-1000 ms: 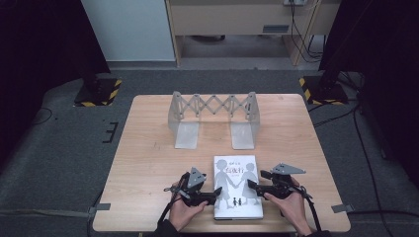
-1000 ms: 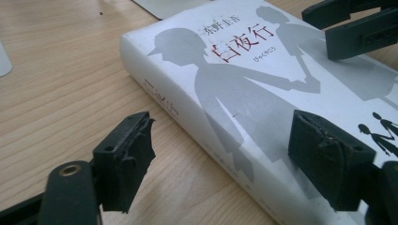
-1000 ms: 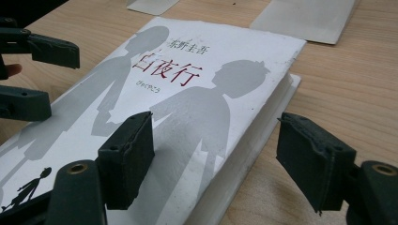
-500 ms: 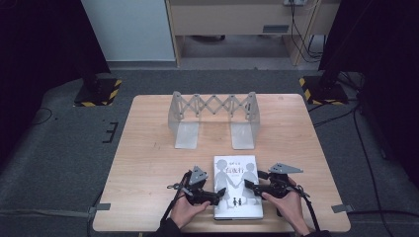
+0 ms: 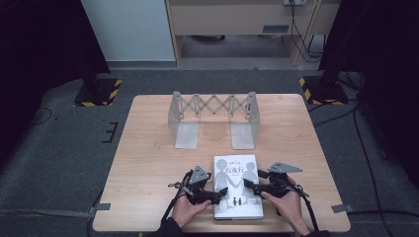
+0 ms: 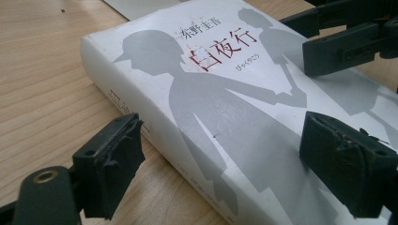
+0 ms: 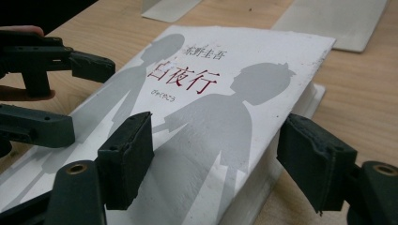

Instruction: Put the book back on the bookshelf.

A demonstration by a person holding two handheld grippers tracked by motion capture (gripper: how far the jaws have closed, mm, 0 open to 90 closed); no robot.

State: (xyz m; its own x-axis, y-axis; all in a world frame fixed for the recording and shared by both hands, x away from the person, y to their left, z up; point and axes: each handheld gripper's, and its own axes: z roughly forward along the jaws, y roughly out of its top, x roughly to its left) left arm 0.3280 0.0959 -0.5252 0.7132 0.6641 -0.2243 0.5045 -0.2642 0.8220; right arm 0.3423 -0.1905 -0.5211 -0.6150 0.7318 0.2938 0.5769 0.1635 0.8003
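Both grippers, left gripper (image 5: pixel 223 193) and right gripper (image 5: pixel 247 185), hover wide open over the white hardcover book (image 5: pixel 237 170). It lies flat on the wooden table (image 5: pixel 148 168), near the folding metal rack (image 5: pixel 213 106).

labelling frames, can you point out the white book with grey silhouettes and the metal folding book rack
white book with grey silhouettes (image 5: pixel 237 174), high view, upper cover.
metal folding book rack (image 5: pixel 213 104), high view, scissor lattice.

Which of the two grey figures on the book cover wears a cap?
The left figure on the book, nearest the left gripper; the other's head is bare.
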